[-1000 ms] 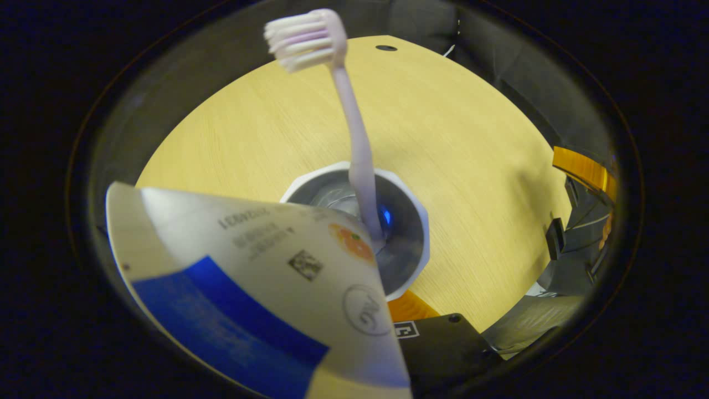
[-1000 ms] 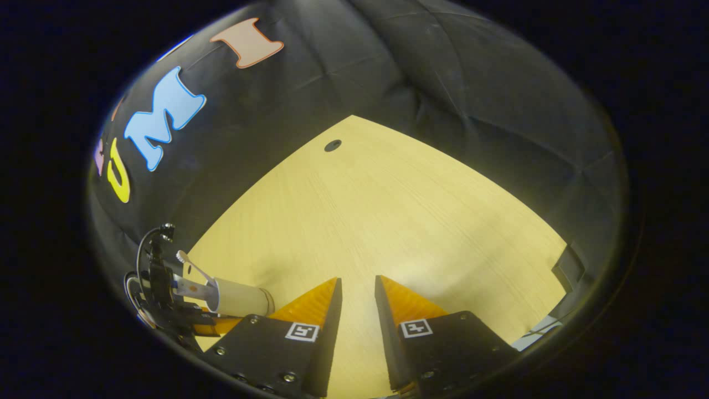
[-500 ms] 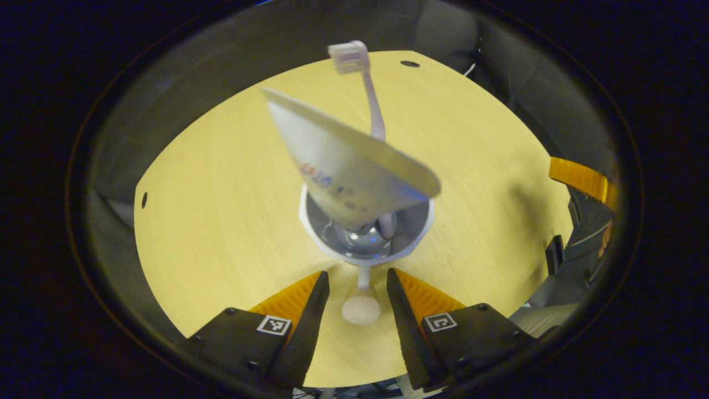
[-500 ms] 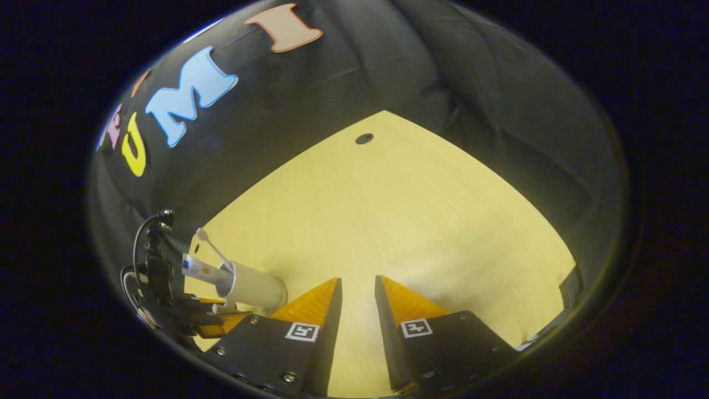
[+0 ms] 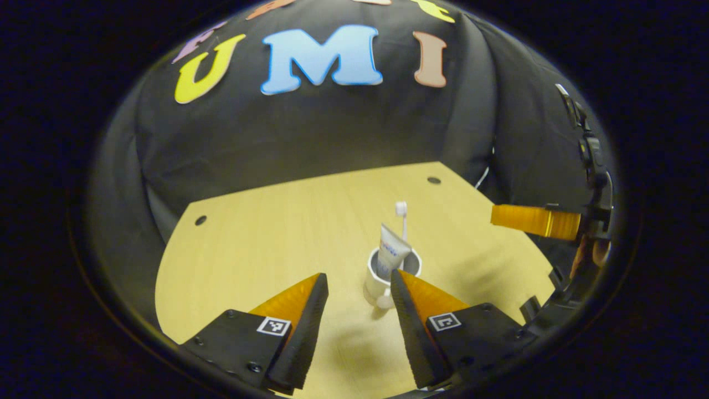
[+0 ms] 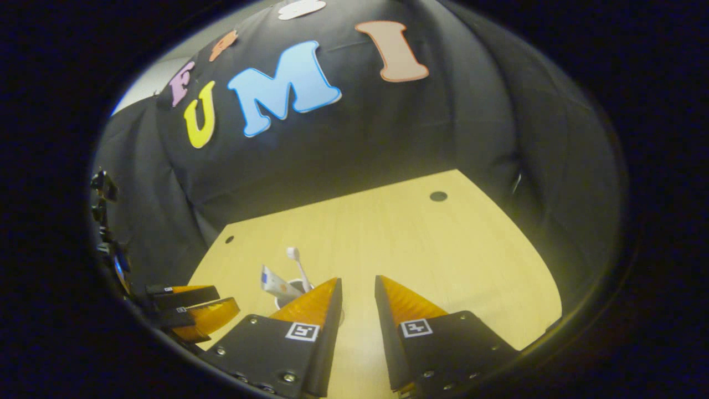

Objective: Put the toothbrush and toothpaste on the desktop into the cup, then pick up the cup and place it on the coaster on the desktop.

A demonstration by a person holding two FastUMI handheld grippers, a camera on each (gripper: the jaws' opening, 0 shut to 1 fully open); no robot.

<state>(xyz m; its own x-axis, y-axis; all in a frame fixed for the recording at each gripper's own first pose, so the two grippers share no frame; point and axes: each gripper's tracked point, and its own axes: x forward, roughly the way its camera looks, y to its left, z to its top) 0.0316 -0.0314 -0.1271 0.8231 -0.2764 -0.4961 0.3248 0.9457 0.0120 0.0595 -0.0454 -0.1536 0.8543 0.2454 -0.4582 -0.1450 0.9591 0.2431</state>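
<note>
My left hand-held gripper (image 5: 354, 288) is empty now, fingers moderately apart, hanging back from the cup (image 5: 382, 277) low in the centre of the left gripper view. A second ago it held the paste over the rim; since then I have let go and pulled up and away. The paste (image 5: 391, 252) stands nose-down in the cup beside the brush (image 5: 402, 217), both leaning on the rim. My right hand-held gripper (image 6: 358, 288) is also empty, with a narrow gap, low in the right gripper view, the cup (image 6: 288, 296) just left of its left finger. So I judge the loading done; lifting the cup comes next. I cannot pick out a coaster on the tabletop (image 5: 266, 238).
</note>
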